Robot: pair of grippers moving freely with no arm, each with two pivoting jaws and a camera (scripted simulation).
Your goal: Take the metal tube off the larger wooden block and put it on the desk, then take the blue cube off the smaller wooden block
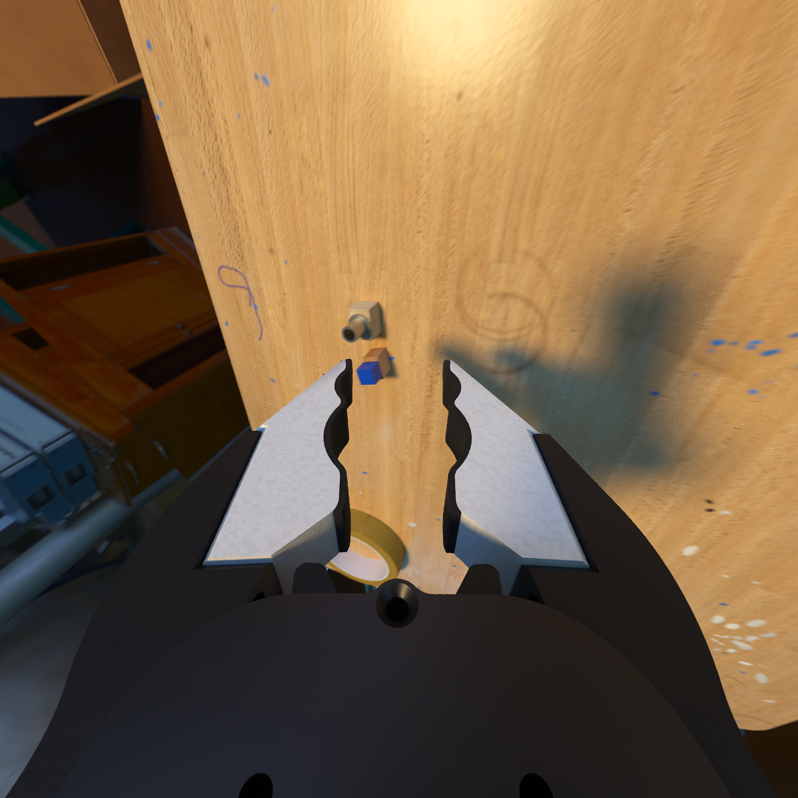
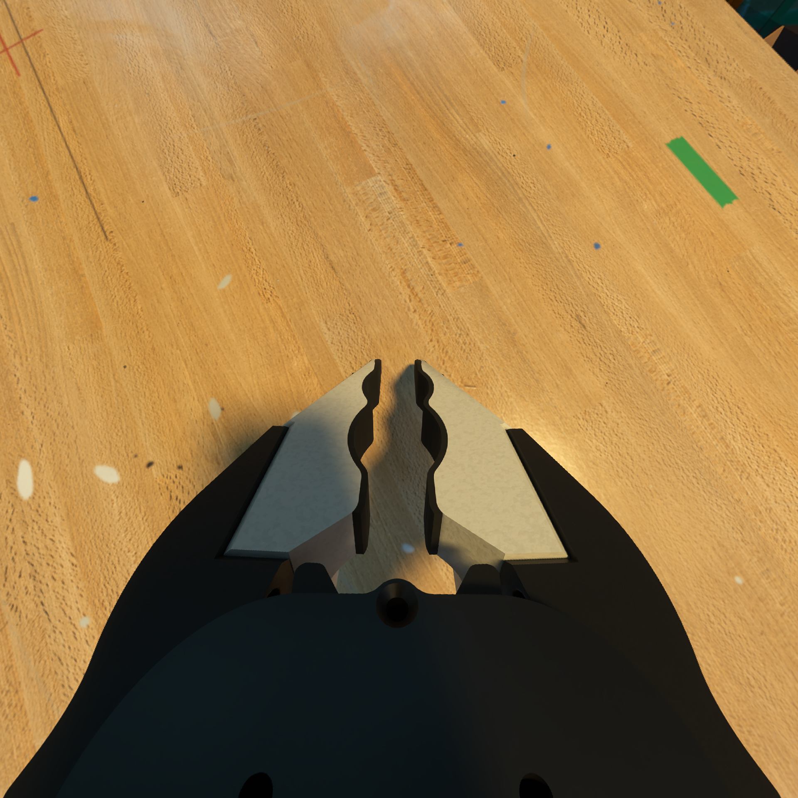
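Observation:
In the left wrist view I look down on the wooden desk [image 1: 475, 172] from high above. A short metal tube [image 1: 354, 330] stands on the larger, pale block [image 1: 371, 315]. Just nearer, a blue cube [image 1: 368, 373] sits on the smaller wooden block [image 1: 381, 359]. My left gripper [image 1: 397, 367] is open and empty, well above the desk, with the cube just right of its left fingertip [image 1: 345, 375]. My right gripper [image 2: 397, 367] is empty, jaws only a narrow gap apart, low over bare desk [image 2: 388, 172]. Neither block shows in the right wrist view.
A yellow tape roll [image 1: 380, 557] lies on the desk under my left gripper's base. The desk's left edge drops to a brown wooden cabinet [image 1: 108, 311] and grey boxes [image 1: 34, 466]. A green tape strip [image 2: 701, 170] is stuck on the desk at right.

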